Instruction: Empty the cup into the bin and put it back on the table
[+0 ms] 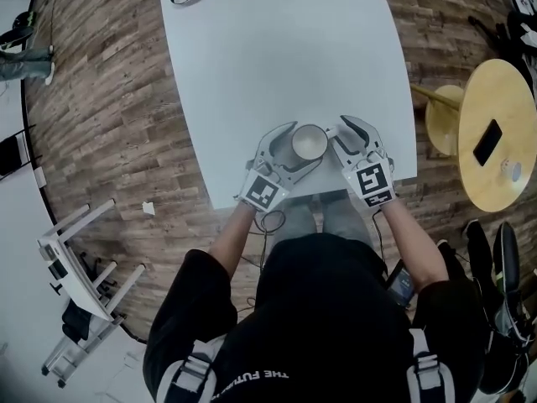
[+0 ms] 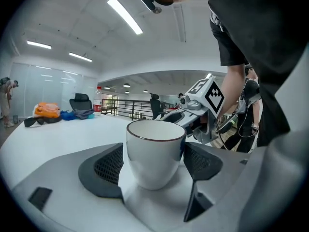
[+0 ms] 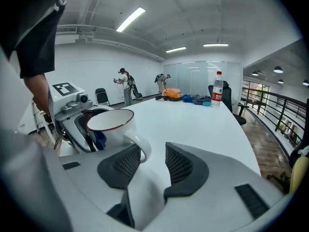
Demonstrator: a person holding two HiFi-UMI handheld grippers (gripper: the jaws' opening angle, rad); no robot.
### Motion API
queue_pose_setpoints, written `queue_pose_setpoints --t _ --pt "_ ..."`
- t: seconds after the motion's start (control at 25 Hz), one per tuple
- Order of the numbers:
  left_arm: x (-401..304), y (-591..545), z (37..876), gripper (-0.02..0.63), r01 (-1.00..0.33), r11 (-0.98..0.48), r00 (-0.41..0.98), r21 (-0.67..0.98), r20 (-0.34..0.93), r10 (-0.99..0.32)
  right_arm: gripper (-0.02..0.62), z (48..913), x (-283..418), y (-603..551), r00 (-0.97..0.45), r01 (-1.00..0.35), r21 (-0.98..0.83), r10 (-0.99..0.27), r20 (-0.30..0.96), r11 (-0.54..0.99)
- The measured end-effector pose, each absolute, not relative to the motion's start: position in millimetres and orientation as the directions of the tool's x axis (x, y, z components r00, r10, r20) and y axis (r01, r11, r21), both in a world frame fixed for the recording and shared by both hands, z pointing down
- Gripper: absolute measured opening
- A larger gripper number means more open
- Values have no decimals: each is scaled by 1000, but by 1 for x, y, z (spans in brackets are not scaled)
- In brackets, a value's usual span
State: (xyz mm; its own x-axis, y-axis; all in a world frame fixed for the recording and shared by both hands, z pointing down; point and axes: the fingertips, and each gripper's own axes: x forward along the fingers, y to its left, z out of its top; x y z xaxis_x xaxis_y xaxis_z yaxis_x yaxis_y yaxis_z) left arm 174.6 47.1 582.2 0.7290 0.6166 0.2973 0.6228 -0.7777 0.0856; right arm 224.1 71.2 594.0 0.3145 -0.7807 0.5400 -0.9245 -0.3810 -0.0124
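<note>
The white cup (image 1: 309, 143) stands upright on the white table (image 1: 277, 49), close to its near edge and straight ahead of the person, with a gripper on each side of it. The left gripper (image 2: 154, 164) has its jaws spread wide. The cup's body stands between the two dark pads (image 2: 107, 167), which sit just beside its walls without visibly squeezing it. The right gripper (image 3: 153, 167) comes in from the cup's right with its jaws also apart, and the cup's handle (image 3: 140, 151) lies at the mouth of the gap, just beside one pad and not pinched.
</note>
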Motion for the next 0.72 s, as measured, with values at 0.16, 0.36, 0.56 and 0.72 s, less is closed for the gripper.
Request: queue_pose_setpoints --t 0.16,0.36,0.56,0.72 --pt "179 52 585 379 663 -742 692 95 301 657 102 597 219 64 278 -944 -2 -802 529 -329" --pt "181 53 587 379 673 -734 684 89 305 663 60 596 221 59 280 -936 -39 -805 523 -350" --pt "180 49 568 379 653 -746 701 133 267 661 49 579 222 56 279 -915 -124 -822 497 -385" --pt "180 46 509 379 632 -763 737 138 197 646 48 531 222 56 306 -870 -228 -842 445 -437"
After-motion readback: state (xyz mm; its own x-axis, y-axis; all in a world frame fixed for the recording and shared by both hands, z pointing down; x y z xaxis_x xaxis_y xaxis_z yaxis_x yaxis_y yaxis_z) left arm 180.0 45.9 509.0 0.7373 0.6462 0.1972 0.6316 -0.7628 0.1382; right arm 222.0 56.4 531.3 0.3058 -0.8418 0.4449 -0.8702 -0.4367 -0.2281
